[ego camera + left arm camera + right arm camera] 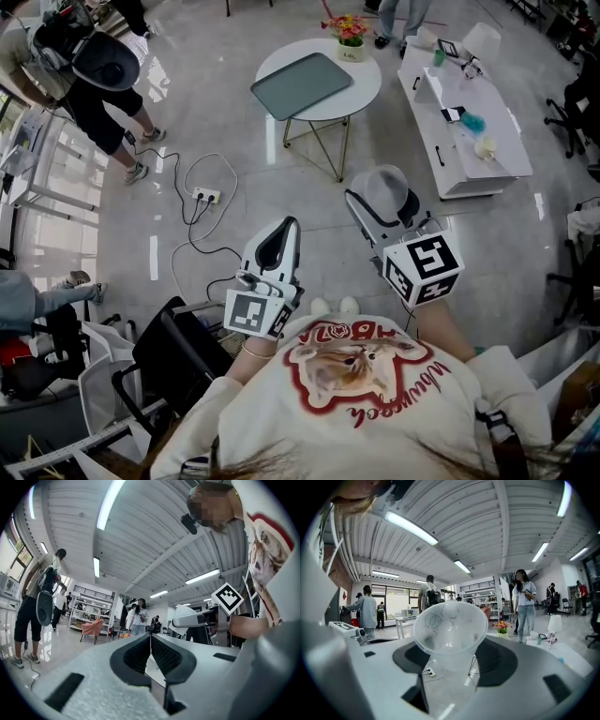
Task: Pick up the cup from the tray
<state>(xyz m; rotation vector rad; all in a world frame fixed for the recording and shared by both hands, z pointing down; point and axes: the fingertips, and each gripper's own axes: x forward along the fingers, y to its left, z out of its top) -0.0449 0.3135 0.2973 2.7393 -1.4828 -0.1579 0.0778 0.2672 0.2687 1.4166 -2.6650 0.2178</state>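
A clear plastic cup (450, 632) is held between the jaws of my right gripper (452, 657), its open mouth facing the camera. In the head view the cup (382, 187) shows as a pale dome at the tip of the right gripper (377, 204), held in the air close to the person's chest. The grey tray (302, 84) lies on a round white table (361, 94) farther ahead and has nothing on it. My left gripper (286, 231) is held alongside; in the left gripper view its jaws (150, 644) meet at the tips with nothing between them.
A long white bench (464, 122) with small items stands to the right of the round table. A flower pot (350, 36) sits at the table's far edge. A power strip (204, 195) and cables lie on the floor. A person (94, 75) stands at the far left. A black chair (173, 361) is near left.
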